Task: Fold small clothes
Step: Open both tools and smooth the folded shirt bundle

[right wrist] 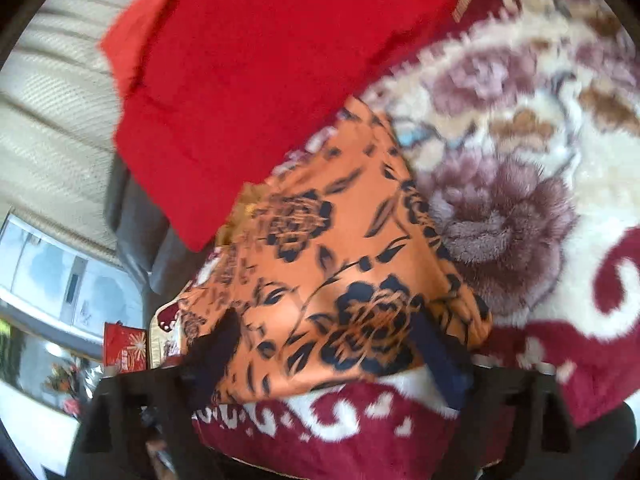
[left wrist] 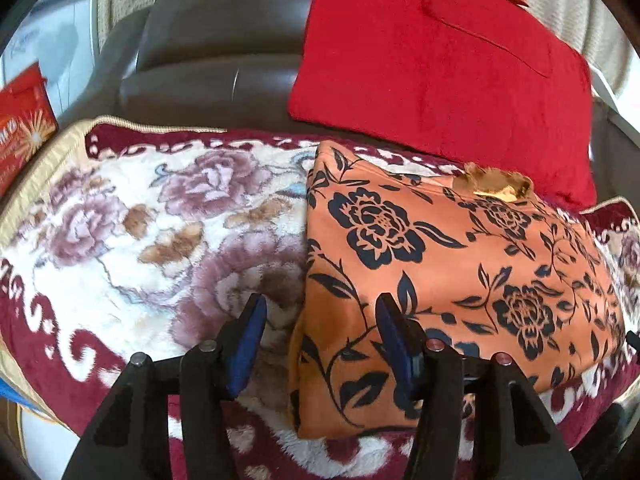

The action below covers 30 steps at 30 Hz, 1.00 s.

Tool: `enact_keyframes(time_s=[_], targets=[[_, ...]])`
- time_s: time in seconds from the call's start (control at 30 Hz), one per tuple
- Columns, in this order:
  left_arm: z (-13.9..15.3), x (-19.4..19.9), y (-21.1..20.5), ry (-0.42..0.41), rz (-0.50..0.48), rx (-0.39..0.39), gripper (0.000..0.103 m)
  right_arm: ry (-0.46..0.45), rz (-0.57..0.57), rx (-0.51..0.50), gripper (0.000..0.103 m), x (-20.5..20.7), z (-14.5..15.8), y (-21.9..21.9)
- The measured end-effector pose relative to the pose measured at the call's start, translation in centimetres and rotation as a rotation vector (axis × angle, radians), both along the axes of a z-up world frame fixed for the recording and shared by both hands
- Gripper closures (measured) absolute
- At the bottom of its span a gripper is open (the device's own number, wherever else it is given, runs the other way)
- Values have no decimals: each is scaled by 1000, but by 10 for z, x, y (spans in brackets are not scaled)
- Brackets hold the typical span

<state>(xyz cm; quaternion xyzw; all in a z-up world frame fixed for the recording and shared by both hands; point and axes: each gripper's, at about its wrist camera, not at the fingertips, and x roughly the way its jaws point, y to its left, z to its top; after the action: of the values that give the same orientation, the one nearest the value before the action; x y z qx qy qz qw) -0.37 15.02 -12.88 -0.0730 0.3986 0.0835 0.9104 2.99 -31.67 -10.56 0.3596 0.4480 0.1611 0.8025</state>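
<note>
An orange garment with a black flower print (left wrist: 460,272) lies folded on a plush floral blanket (left wrist: 120,240). My left gripper (left wrist: 320,316) is open over the garment's left edge, holding nothing. In the right wrist view the same garment (right wrist: 340,280) lies in front of my right gripper (right wrist: 328,332), whose fingers stand wide apart over the garment's near edge. That view is blurred. A gold-brown patch (left wrist: 496,186) shows at the garment's far edge.
A red cushion (left wrist: 432,60) leans on the dark leather sofa back (left wrist: 224,40) behind the garment; it also shows in the right wrist view (right wrist: 260,80). A red printed box (left wrist: 24,128) sits at far left. The blanket (right wrist: 540,160) covers the seat.
</note>
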Motion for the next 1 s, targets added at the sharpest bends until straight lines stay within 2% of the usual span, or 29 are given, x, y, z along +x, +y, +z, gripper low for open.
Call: enact_keyframes(time_s=[0.03, 0.07, 0.1, 0.13, 0.17, 0.2, 0.3, 0.4, 0.47, 0.5, 0.53, 0.57, 0.6, 0.73, 0.83, 0.9, 1.0], targets=[[-11, 2, 0, 52, 1, 12, 43, 5, 10, -12, 2, -2, -5, 0], [-20, 5, 2, 104, 6, 13, 42, 57, 3, -31, 2, -2, -22, -3], [-24, 6, 5, 122, 9, -9, 42, 134, -31, -25, 3, -3, -37, -12], [-19, 1, 8, 106, 26, -36, 42, 165, -79, 52, 9, -7, -46, -22], [-14, -1, 8, 98, 32, -35, 42, 142, -104, 85, 10, -12, -40, -27], [-8, -5, 7, 83, 35, -21, 42, 130, -101, 77, 9, -13, -31, -29], [9, -13, 3, 36, 50, 11, 42, 17, -62, 25, 7, -15, 6, -24], [13, -14, 0, 38, 64, -5, 42, -39, -13, 44, 7, -7, 11, -15], [12, -12, -1, 40, 69, -17, 42, 17, -7, 45, 7, 3, -12, -13], [12, -11, -3, 46, 71, -17, 42, 79, -16, 59, 7, 7, -30, -15], [13, -13, -6, 48, 72, -15, 42, 138, -30, 95, 7, 7, -47, -18], [15, -15, -9, 49, 66, -12, 42, 146, -51, 126, 8, 4, -52, -21], [17, -19, -13, 47, 63, -7, 42, 112, -61, 126, 7, -1, -47, -23], [20, -16, -17, 58, 62, 7, 42, 96, -36, 33, 7, -2, -36, -13], [21, -16, -20, 53, 68, 8, 42, 71, -16, 48, 7, -11, -22, -4], [21, -17, -22, 51, 65, 7, 41, 41, -13, 19, 7, -16, -6, 4], [20, -21, -22, 49, 62, 13, 38, -38, -43, -110, 7, -16, 21, 15]])
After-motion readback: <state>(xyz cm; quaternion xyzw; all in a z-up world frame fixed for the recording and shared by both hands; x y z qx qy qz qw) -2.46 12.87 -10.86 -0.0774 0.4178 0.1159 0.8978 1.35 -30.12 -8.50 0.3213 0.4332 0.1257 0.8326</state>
